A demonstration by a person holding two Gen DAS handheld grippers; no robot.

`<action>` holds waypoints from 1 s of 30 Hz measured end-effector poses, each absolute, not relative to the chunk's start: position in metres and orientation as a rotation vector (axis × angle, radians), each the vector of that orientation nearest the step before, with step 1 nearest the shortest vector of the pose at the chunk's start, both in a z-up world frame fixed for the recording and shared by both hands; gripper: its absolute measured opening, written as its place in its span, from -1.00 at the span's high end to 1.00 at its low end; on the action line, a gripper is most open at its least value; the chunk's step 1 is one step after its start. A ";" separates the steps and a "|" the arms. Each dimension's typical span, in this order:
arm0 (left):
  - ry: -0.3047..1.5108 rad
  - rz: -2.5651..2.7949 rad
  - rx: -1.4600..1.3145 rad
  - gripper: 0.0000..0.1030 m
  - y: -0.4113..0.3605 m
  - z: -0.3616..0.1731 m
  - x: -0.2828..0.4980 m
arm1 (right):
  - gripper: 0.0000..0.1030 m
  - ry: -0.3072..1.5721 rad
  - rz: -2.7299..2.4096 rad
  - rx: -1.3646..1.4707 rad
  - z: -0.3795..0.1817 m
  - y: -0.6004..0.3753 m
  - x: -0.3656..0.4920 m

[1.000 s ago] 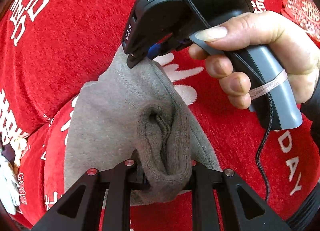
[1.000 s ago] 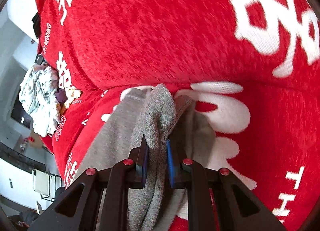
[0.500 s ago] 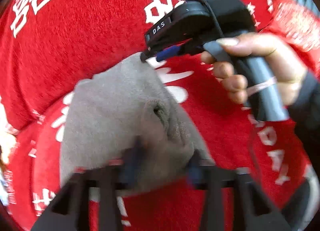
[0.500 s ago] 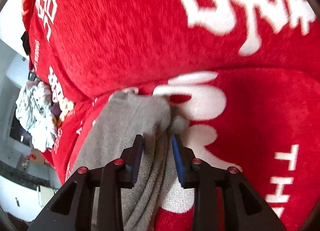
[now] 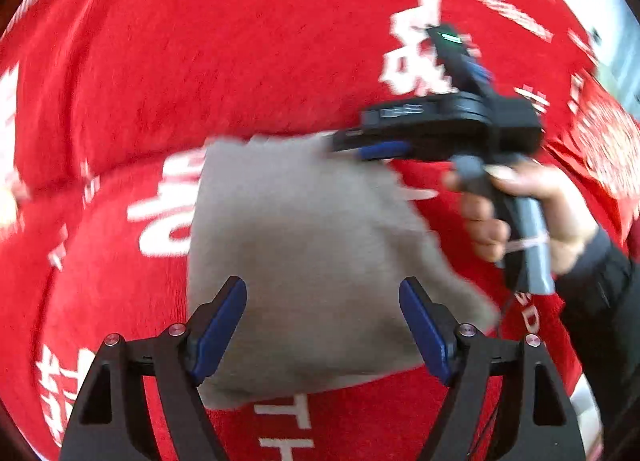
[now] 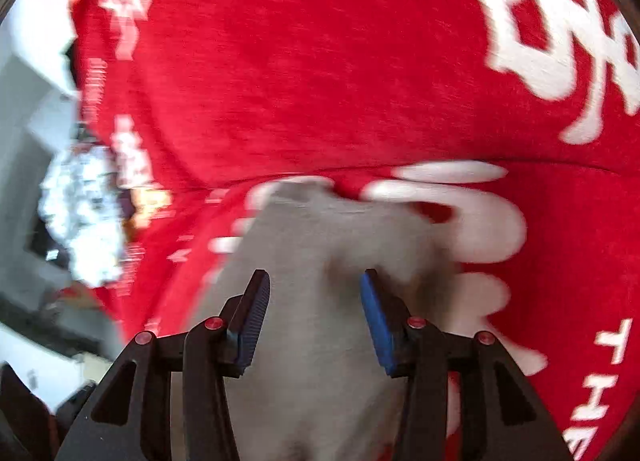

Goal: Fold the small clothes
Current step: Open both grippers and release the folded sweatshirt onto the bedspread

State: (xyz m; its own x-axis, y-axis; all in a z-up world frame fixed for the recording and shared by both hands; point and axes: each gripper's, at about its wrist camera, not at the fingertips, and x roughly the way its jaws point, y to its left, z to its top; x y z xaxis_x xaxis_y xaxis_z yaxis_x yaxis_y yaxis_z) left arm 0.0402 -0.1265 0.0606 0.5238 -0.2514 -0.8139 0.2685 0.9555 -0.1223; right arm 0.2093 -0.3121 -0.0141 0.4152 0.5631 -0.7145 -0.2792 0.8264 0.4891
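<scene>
Grey cloth (image 5: 312, 245) lies folded beneath your left gripper (image 5: 322, 325) and right gripper (image 6: 316, 317); both jaws, just opening, hold nothing.

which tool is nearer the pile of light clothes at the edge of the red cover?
Left. The pile lies left of the grey cloth; the left tool works that side, the right tool the far end.

Both tongs are black frames with red rivets and blue ribbed pads: left tongs (image 5: 322, 325), right tongs (image 6: 315, 317). Behind the right tongs, its grey handle wears a pink band; the hand (image 5: 532, 213) on it has a dark sleeve (image 5: 600, 301)
</scene>
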 end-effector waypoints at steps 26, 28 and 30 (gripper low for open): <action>1.046 -0.272 -0.076 -0.55 -0.067 0.033 0.029 | 0.81 0.985 0.459 0.288 -0.028 -0.320 0.059; 1.039 -0.278 -0.072 -0.55 -0.065 0.036 0.025 | 0.80 0.984 0.464 0.373 -0.034 -0.335 0.054; 1.023 -0.281 -0.071 -0.55 -0.063 0.044 0.021 | 0.66 0.976 0.453 0.415 -0.035 -0.345 0.047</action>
State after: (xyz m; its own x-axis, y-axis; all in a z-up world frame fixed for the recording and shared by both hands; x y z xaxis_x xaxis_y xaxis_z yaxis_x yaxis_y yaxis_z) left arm 0.0214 -0.0630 0.0436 0.4882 -0.2643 -0.8317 0.1979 0.9617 -0.1894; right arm 0.0468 -0.3449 -0.0345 0.4822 0.5400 -0.6898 -0.1778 0.8313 0.5265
